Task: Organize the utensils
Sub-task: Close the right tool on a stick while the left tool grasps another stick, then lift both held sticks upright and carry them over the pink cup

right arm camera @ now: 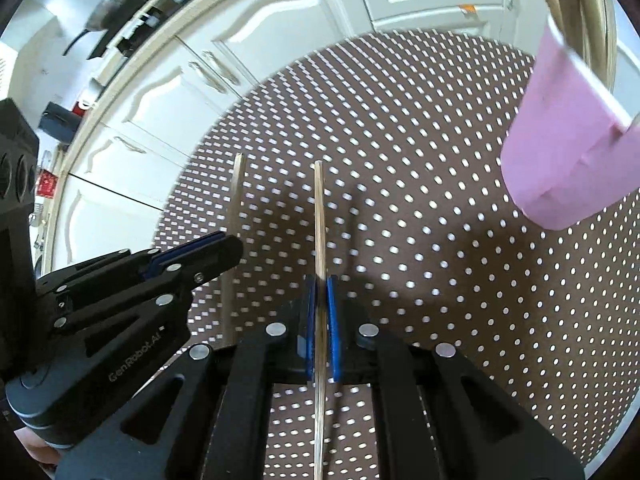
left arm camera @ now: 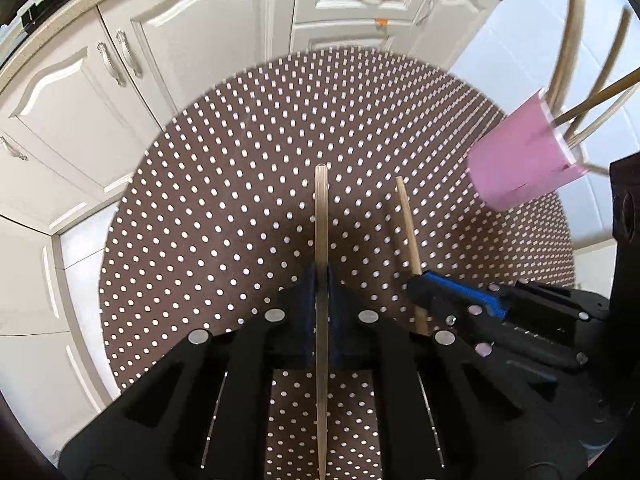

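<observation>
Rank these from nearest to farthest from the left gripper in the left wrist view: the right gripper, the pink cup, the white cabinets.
1. Right gripper: just to the right, shut on its own wooden stick.
2. Pink cup: farther off, upper right on the dotted tablecloth, holding several utensils.
3. White cabinets: beyond the table's far edge.

The left gripper is shut on a flat wooden utensil.

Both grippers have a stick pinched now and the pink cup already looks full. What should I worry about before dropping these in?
1. The pink cup already holds several sticks fanning outward; new ones may snag or bounce off them.
2. It looks light and stands near the edge of the dotted table, so a sideways push might tip it.
3. The left gripper and right gripper each pinch a thin wooden stick close together; they could cross or slip.
</observation>
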